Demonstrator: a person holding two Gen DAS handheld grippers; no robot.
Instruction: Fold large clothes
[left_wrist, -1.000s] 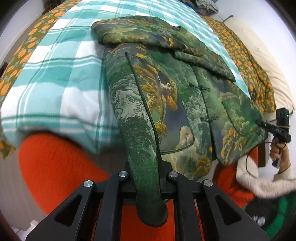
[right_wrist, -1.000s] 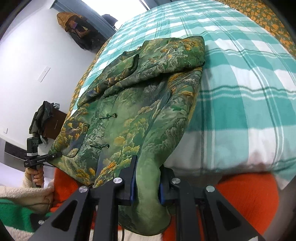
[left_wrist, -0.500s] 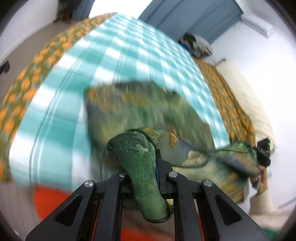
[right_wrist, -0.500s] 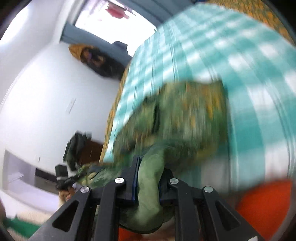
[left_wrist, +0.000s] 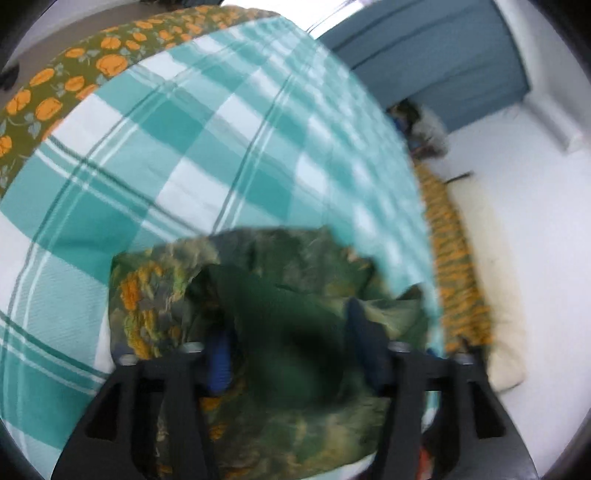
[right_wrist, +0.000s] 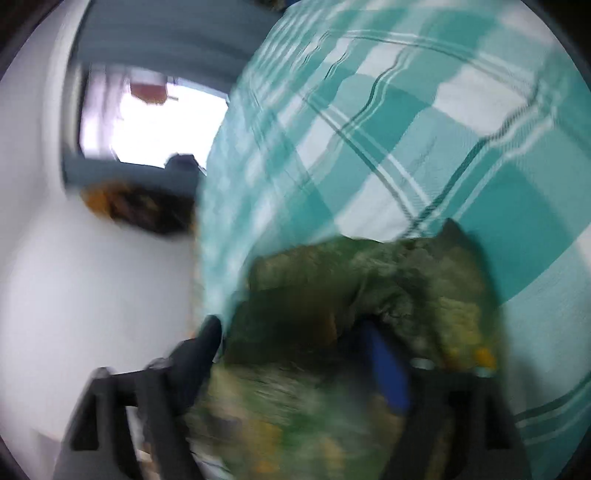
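The green and gold patterned jacket (left_wrist: 280, 295) lies bunched on the teal and white checked bedspread (left_wrist: 166, 147), right in front of both cameras. My left gripper (left_wrist: 291, 350) is open, its fingers wide apart with jacket cloth lying loose between them. In the right wrist view the jacket (right_wrist: 369, 280) is folded over on itself. My right gripper (right_wrist: 306, 354) is also open, with cloth between its spread fingers. Both views are blurred by motion.
An orange-flowered cover (left_wrist: 74, 74) borders the bedspread on the left and another strip (left_wrist: 454, 266) runs along the right, beside a cream pillow (left_wrist: 495, 258). A window (right_wrist: 147, 110) and white wall lie beyond the bed.
Both grippers carried the jacket's lower end up over the bed, folding it onto its upper part. Both have opened and let go of the cloth.
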